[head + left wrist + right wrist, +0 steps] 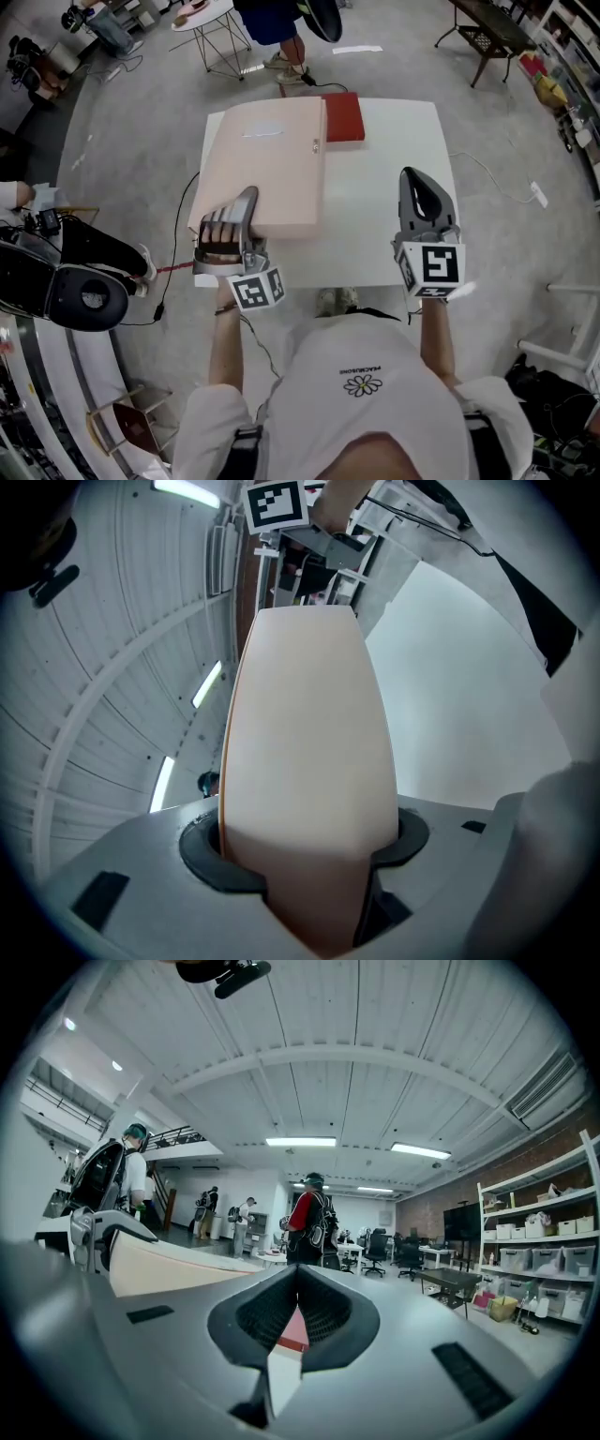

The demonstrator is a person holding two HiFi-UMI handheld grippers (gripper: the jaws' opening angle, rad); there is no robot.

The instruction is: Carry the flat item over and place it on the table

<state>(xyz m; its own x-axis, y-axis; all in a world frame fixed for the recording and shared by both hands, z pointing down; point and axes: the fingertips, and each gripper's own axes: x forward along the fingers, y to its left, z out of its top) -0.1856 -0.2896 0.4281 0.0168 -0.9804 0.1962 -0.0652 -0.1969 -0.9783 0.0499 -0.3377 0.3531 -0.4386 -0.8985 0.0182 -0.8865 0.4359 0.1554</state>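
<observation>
Stretching from the desk's (394, 159) near edge toward its far edge, the pink board (267, 164) lies along the left side. The left hand-held gripper (239, 211) pinches its near end. The right hand-held gripper (424, 192), closed and empty, points level.

No legible txt, tiny print (362, 372) above flower logo (363, 385) on white cloth shirt (375, 417) unreadable, black-white square markers (441, 263) carry no chars.
</observation>
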